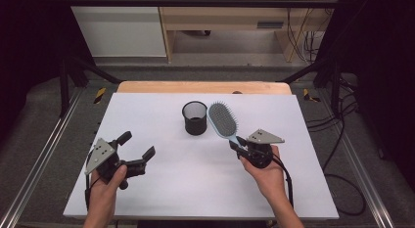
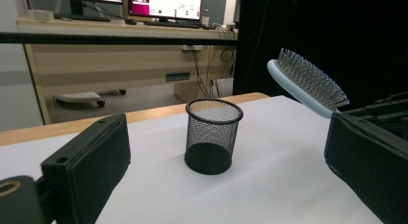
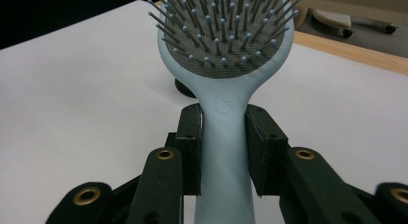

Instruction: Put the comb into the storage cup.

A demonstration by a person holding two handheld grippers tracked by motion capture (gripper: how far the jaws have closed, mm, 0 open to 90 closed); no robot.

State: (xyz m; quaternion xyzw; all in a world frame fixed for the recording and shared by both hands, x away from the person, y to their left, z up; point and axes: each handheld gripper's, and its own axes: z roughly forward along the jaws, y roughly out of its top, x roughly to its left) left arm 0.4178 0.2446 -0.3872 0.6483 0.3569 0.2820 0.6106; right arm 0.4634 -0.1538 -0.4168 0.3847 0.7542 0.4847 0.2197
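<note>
My right claw (image 1: 238, 148) pinches the hairbrush (image 1: 223, 121) by its handle, head lifted beside the mesh cup (image 1: 195, 118) mid-bench; my left claw (image 1: 138, 146) hangs spread and empty. I worry the long head could knock the light cup over or twist in the pads. The handle's end is hidden behind the jaws.

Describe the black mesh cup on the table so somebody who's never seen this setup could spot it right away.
Start at the white table and look to the middle of its far half, near the wooden back edge. There the mesh cup stands upright and open at the top, with a solid dark base. It is the one round black wire container, just left of the pale blue hairbrush that the right gripper holds by its handle.
</note>
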